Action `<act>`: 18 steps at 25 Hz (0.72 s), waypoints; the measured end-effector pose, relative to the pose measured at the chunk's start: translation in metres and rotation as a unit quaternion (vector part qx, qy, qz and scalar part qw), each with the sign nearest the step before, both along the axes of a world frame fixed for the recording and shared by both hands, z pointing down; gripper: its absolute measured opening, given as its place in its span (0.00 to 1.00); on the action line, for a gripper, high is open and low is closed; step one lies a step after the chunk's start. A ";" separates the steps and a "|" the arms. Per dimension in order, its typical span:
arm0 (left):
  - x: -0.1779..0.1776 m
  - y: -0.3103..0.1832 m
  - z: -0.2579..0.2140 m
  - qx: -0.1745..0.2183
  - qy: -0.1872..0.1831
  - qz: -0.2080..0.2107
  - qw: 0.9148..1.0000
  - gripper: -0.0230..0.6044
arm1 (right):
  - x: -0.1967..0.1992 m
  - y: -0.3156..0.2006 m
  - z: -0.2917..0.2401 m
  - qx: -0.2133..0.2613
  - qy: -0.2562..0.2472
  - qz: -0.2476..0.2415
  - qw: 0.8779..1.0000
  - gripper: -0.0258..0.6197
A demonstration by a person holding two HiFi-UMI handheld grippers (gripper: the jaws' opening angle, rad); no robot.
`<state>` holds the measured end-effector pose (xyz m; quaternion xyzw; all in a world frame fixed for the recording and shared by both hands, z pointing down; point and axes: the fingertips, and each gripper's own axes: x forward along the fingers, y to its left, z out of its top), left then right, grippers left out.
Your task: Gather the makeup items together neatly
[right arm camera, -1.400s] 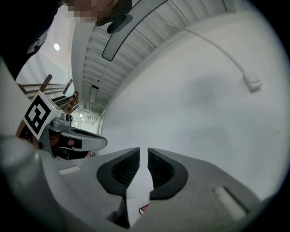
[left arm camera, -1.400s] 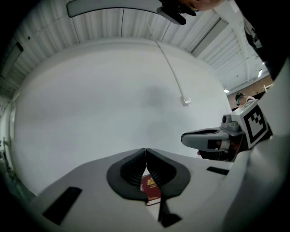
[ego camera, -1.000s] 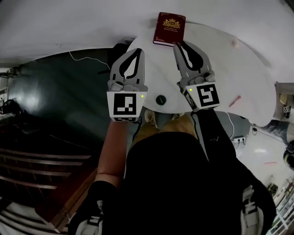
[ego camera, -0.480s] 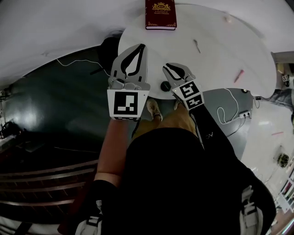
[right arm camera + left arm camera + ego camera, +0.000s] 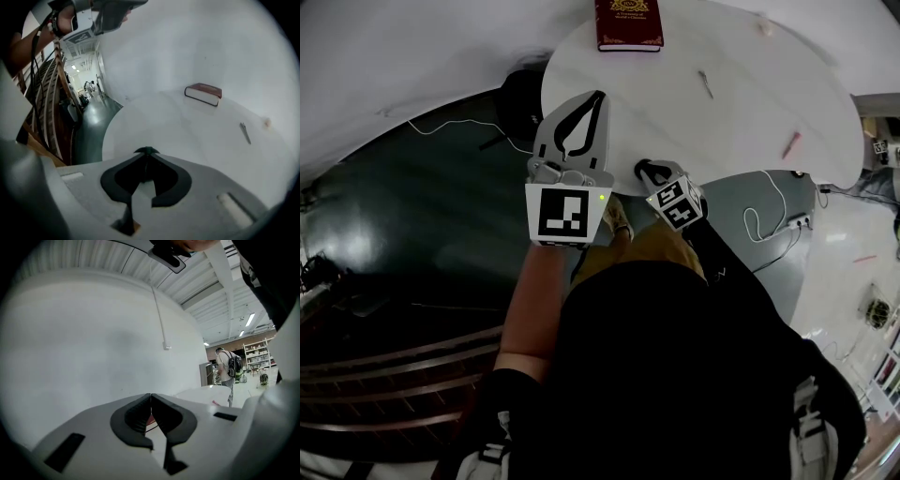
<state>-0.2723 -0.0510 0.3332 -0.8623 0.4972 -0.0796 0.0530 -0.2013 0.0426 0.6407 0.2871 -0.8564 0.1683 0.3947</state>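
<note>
Room: dark glossy floor point(image 5: 422, 216), white wall point(image 5: 412, 47), wooden stair rails point(image 5: 384, 361) at one side. Worktop point(image 5: 741, 112): round, white. Red book point(image 5: 628, 23): flat at the far edge. Left gripper point(image 5: 598, 96): over the near-left rim, jaws together, nothing held. Right gripper point(image 5: 645, 169): tilted down at the near edge, jaws just closing further, tips met, nothing clamped; small dark round item point(image 5: 146, 150) just past the tips. Makeup items, well apart on the worktop: pink stick point(image 5: 790, 145), thin dark stick point(image 5: 705, 84), pale pink piece point(image 5: 764, 28).
</note>
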 end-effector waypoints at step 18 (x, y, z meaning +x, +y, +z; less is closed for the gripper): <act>-0.021 0.002 -0.023 0.003 0.038 -0.043 0.998 0.05 | 0.004 -0.088 -0.179 0.173 -0.121 0.088 0.973 0.05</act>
